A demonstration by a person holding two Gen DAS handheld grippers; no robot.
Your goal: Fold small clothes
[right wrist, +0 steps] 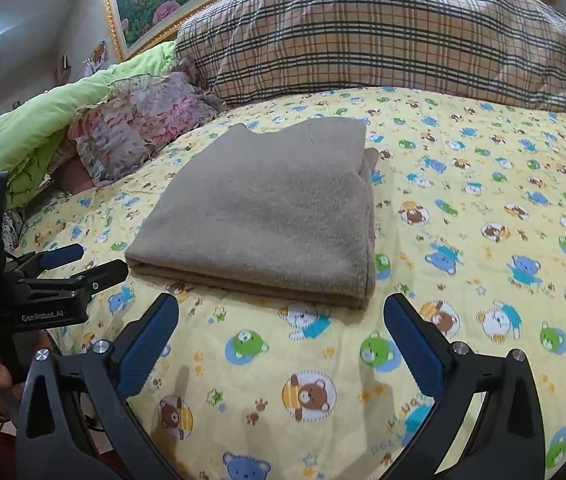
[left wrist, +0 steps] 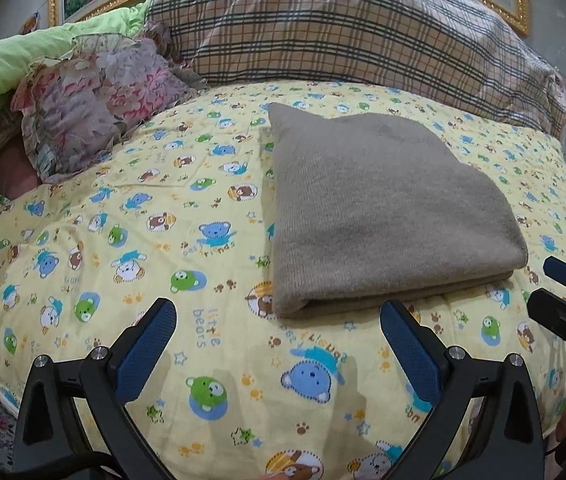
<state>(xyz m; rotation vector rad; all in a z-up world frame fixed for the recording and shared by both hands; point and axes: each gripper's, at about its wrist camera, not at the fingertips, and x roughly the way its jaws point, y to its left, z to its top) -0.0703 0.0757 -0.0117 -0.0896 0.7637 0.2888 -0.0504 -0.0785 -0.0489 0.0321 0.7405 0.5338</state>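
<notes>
1. While the folded brown garment (left wrist: 383, 208) (right wrist: 267, 216) lies flat on the bed, neither gripper touches it.
2. The garment is a neat stack of layers resting on the yellow bear-print sheet (left wrist: 163, 240) (right wrist: 483, 200), its folded edge facing both cameras.
3. The left gripper (left wrist: 279, 344) hovers just before the garment's near left corner, jaws released and spread wide, with nothing between them.
4. The right gripper (right wrist: 281, 340) hangs near the garment's near right corner, jaws likewise released and empty.
5. Behind the garment a plaid pillow (left wrist: 343, 28) (right wrist: 403, 36) leans against the headboard.
6. A floral cushion (left wrist: 95, 100) (right wrist: 131, 128) and a green quilt (left wrist: 11, 64) (right wrist: 43, 120) sit at the left of the bed.
</notes>
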